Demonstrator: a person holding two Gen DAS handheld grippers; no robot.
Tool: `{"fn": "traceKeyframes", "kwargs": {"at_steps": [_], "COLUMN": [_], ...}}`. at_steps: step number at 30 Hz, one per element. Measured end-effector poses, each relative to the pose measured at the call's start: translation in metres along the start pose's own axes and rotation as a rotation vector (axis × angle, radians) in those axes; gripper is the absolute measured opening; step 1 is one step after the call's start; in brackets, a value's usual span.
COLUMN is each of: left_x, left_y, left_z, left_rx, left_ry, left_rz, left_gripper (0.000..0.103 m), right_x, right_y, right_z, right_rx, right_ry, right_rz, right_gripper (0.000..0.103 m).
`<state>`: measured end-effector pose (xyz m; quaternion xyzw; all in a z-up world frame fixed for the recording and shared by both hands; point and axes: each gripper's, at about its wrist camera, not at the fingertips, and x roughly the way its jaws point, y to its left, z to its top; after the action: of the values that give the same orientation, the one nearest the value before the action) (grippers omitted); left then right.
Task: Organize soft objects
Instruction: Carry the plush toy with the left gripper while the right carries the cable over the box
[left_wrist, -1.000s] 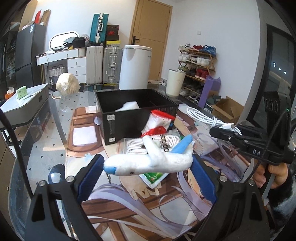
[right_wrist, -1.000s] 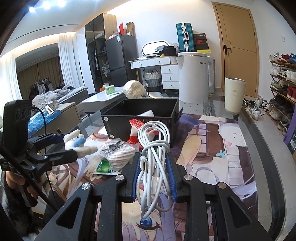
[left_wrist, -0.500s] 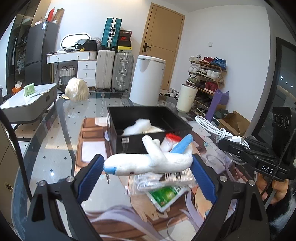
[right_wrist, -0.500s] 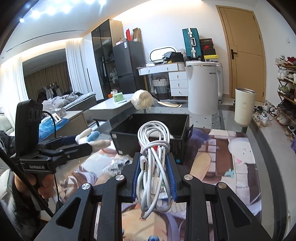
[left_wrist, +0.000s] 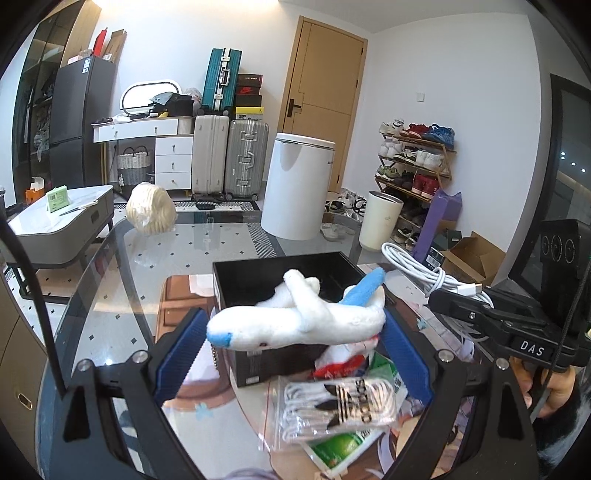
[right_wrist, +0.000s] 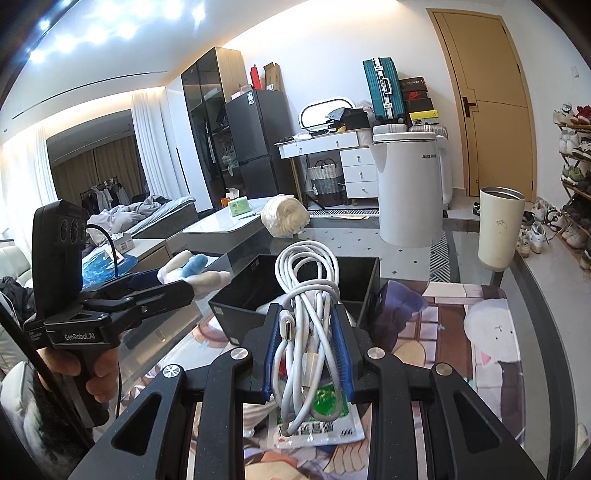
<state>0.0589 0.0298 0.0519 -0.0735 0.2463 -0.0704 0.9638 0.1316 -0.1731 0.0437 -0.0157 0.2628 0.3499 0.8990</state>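
Left wrist view: your left gripper (left_wrist: 295, 334) is clamped on the plush airplane (left_wrist: 295, 323), gripped lengthwise, nose at one pad and tail at the other. This grip keeps the toy level and lets it clear the rim of the black bin (left_wrist: 288, 266), which lies just beyond and below it. White stuffed material already sits inside the bin. Below the toy, a bagged pair of socks (left_wrist: 336, 410) and a green packet (left_wrist: 336, 446) lie on the glass table (left_wrist: 122, 295), beside the bin's near wall. The right gripper enters from the right edge; keep the two tools apart over the bin opening.

Right wrist view: your right gripper (right_wrist: 308, 347) is closed on a coiled white cable (right_wrist: 308, 291), held upright so the loops hang free of the table. The black bin stands directly ahead. The left gripper with the plush approaches the same bin from the left and is the main obstruction, in my judgement.
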Motion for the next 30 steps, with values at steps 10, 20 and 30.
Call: {"fn": "traceKeyframes", "kwargs": {"at_steps": [10,20,30], "left_x": [0.029,0.063,0.082], "left_y": [0.006,0.014,0.017], "left_z": [0.022,0.024,0.02], "left_rx": [-0.005,-0.015,-0.018], "left_ry": [0.002,0.043,0.071], "left_rz": [0.001,0.029,0.041], "left_gripper": [0.093,0.093,0.093], "right_x": [0.029,0.072,0.103], "right_y": [-0.009,-0.016,-0.019], "right_z": [0.021,0.029,0.029], "right_rx": [-0.007,0.015,-0.003], "right_ry": [0.03,0.104,0.155], "right_rz": [-0.005,0.001,-0.016], "right_gripper": [0.026,0.026,0.026]}}
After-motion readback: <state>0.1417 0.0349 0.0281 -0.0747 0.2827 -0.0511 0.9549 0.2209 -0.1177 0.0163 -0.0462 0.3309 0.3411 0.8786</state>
